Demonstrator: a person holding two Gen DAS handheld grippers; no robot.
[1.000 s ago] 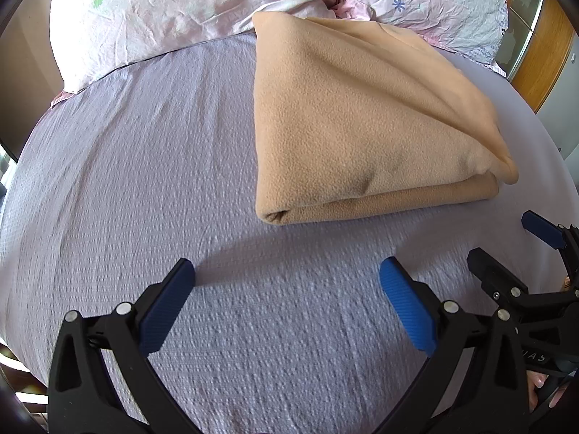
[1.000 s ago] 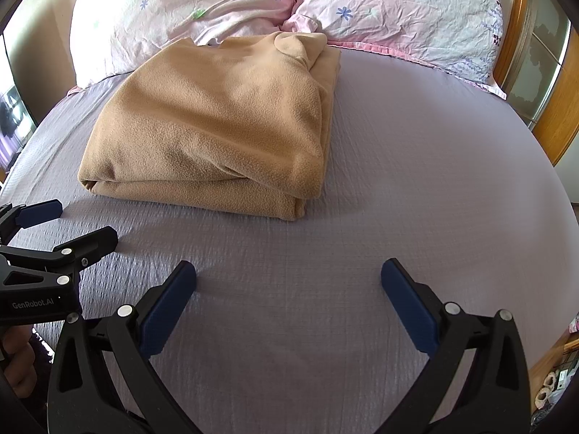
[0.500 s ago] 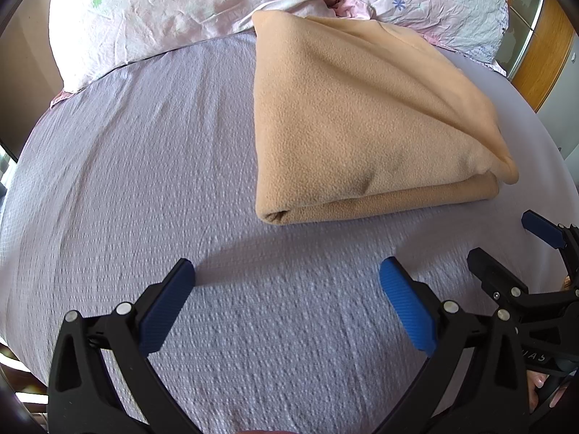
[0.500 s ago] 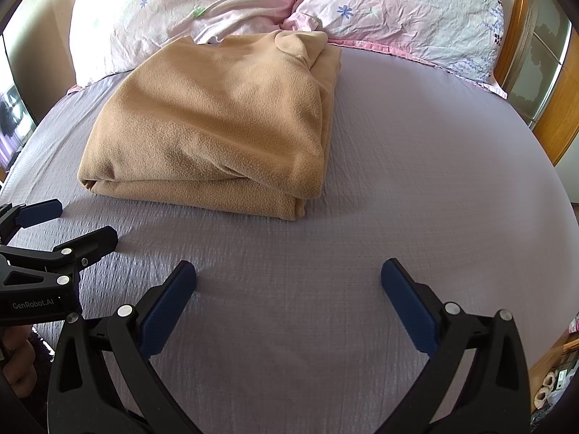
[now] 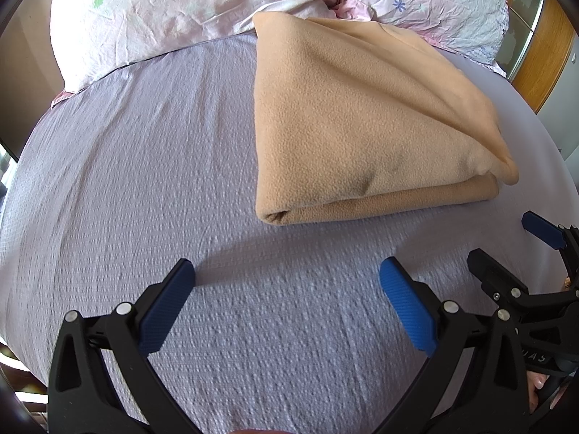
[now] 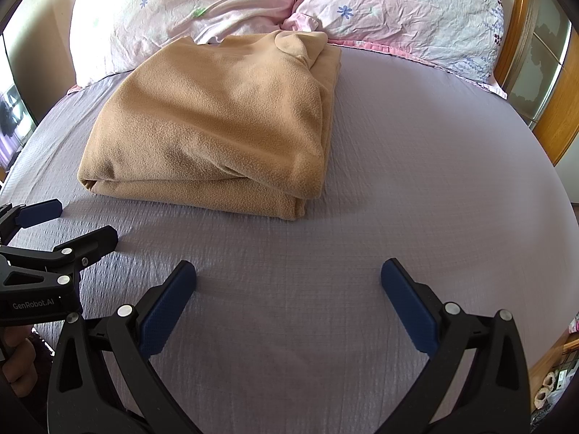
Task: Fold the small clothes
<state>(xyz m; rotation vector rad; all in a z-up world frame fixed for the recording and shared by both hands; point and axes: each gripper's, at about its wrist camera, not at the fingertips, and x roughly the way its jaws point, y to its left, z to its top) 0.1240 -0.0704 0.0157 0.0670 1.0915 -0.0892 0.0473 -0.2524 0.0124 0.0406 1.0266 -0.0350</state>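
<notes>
A tan fleece garment (image 6: 217, 126) lies folded into a thick, layered rectangle on the lilac bedsheet (image 6: 416, 181), its far edge touching the floral pillows (image 6: 398, 11). The left gripper (image 5: 286, 289) and right gripper (image 6: 287, 289) hover near it, both spread wide and holding nothing.

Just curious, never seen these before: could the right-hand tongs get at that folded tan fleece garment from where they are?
Probably yes. The right tongs are open, and only bare lilac bedsheet lies between them and the folded tan fleece garment. The left tongs sit off to the side.
</notes>
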